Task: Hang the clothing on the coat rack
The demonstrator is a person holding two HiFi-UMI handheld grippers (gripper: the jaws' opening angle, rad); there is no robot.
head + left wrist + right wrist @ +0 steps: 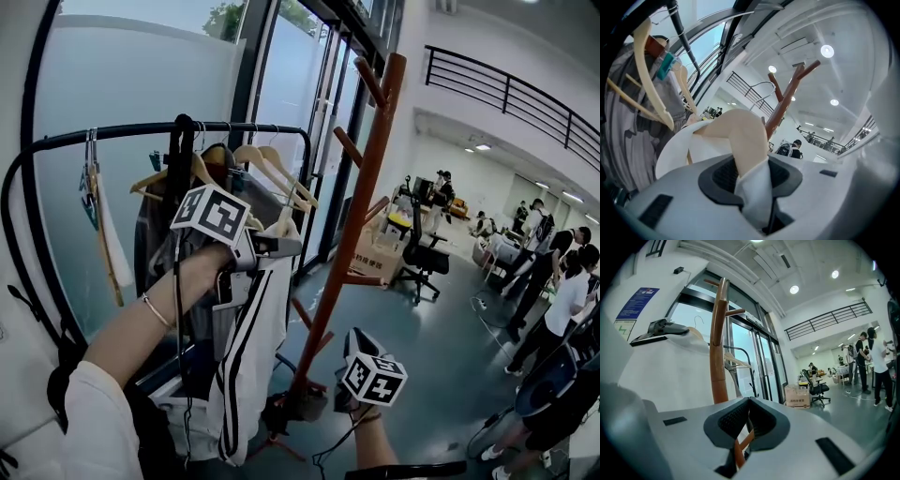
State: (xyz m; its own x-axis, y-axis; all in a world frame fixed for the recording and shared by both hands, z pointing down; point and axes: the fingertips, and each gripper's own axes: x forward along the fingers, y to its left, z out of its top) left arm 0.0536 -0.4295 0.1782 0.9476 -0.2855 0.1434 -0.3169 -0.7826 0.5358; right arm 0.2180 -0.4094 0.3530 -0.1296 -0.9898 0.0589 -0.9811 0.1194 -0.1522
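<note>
Both left gripper pads clamping hanger, garment

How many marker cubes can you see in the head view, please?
2. One marker cube rides the left gripper, which holds a hanger by the garment rail; the other rides the right gripper, low beside the coat rack. None seems hidden.

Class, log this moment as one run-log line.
left gripper: shut on hanger with white garment | right gripper: shut, beside coat rack
</note>
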